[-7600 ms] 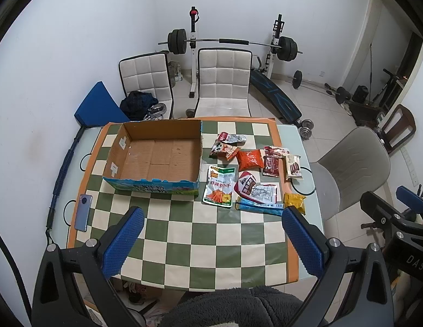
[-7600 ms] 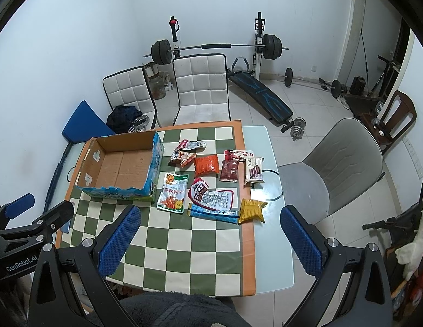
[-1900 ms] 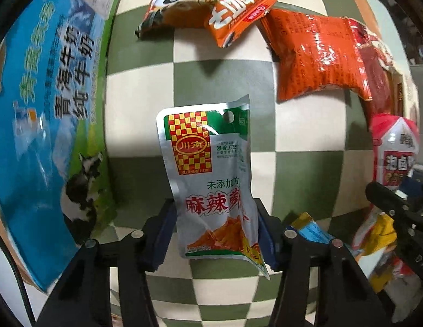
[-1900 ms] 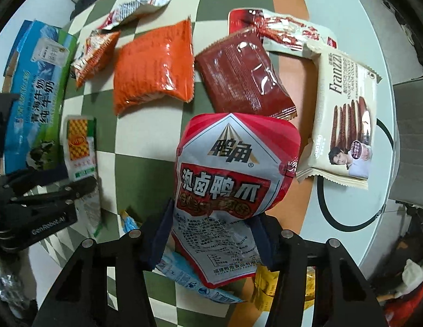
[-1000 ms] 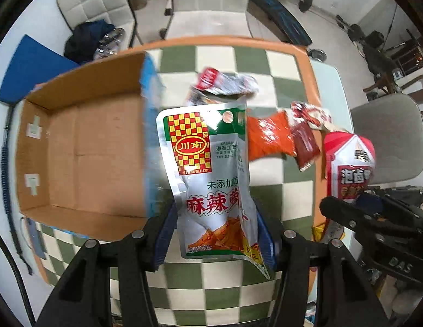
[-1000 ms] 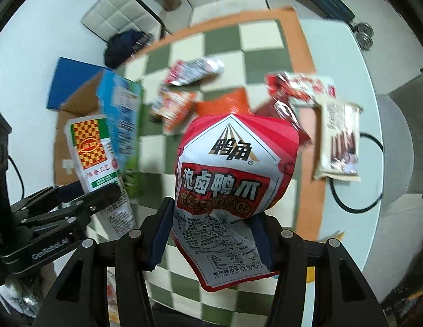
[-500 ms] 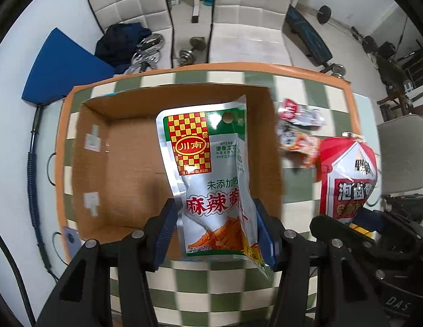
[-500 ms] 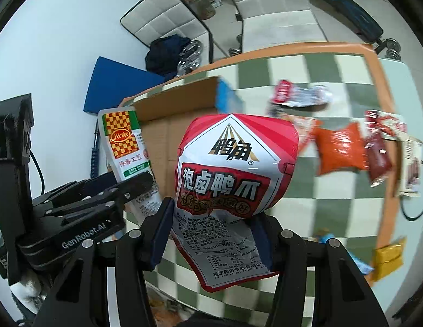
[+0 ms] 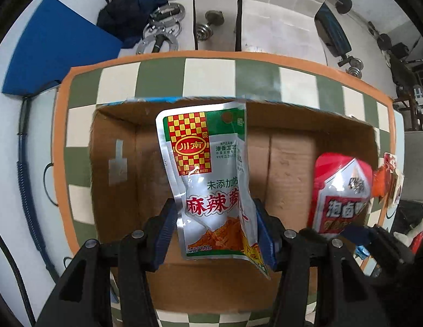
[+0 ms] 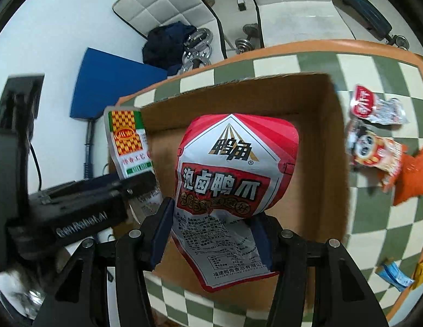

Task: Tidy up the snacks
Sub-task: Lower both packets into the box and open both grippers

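My left gripper (image 9: 214, 231) is shut on a silver and green snack pouch (image 9: 208, 179) and hangs pointing straight down over the open cardboard box (image 9: 129, 190). My right gripper (image 10: 211, 237) is shut on a puffy red and white snack bag (image 10: 233, 174), also over the box (image 10: 320, 147). In the left wrist view the red bag (image 9: 339, 193) shows over the box's right end. The green pouch (image 10: 128, 141) and left gripper body appear at left in the right wrist view. The box's floor shows bare where visible.
The box sits on a green and white checkered table (image 9: 208, 76) with an orange border. Loose snack packets (image 10: 375, 147) lie on the table right of the box. White chairs (image 9: 279, 8), a blue mat (image 9: 56, 46) and dumbbells stand beyond the far edge.
Both grippers have carried their packets leftward from the snack pile to above the box. The left one has also come lower toward the box. Neither grip has changed.
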